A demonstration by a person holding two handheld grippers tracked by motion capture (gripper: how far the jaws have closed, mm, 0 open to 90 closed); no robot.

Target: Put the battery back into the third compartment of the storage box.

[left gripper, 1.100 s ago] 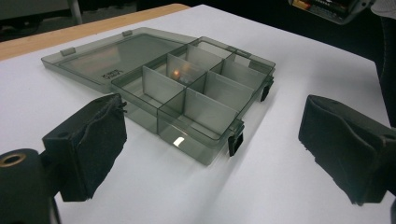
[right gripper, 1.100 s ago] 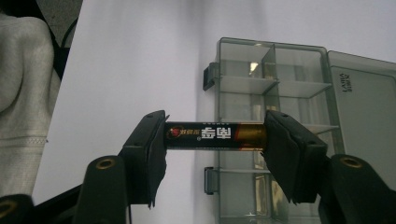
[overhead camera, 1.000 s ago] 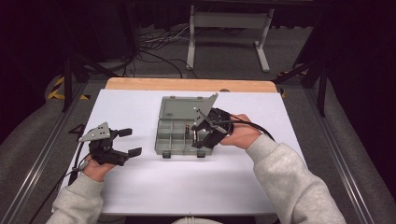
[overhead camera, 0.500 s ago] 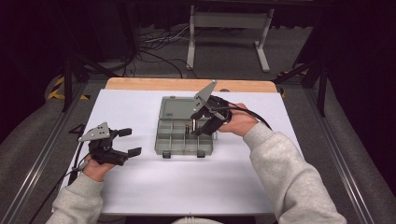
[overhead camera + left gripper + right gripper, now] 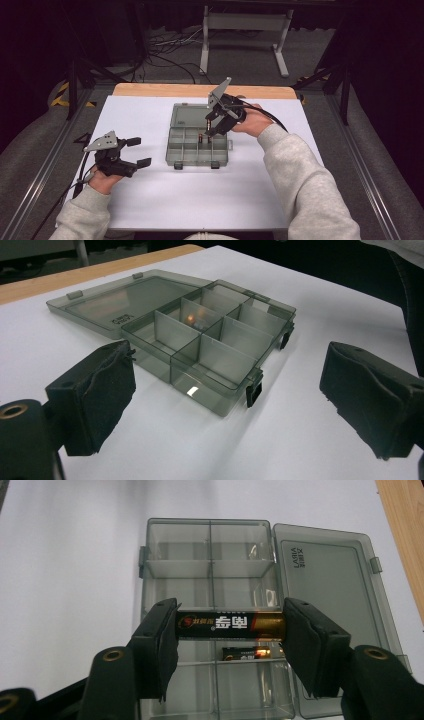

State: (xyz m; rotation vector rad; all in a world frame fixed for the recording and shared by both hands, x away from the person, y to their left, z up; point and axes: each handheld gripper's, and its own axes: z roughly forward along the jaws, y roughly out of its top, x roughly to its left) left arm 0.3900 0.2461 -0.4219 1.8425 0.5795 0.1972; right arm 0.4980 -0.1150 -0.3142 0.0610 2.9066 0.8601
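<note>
A smoky grey compartment box (image 5: 186, 150) lies open in the middle of the white table, its lid (image 5: 187, 116) flat on the far side. My right gripper (image 5: 214, 128) hovers over the box and is shut on a black and gold battery (image 5: 230, 624), gripped end to end between the pads. Under it, a second battery (image 5: 247, 653) lies in a middle compartment. It glints orange (image 5: 191, 318) in the left gripper view. My left gripper (image 5: 140, 152) rests at the table's left, its jaws wide apart and empty, pointing toward the box (image 5: 210, 340).
The table's wooden far edge (image 5: 150, 90) runs behind the lid. Black cables (image 5: 165, 55) and a white stand (image 5: 240, 30) are on the floor beyond. White table surface (image 5: 200, 200) stretches in front of the box.
My right gripper has carried the battery a little toward the far side, over the box. The left gripper has stayed where it was.
</note>
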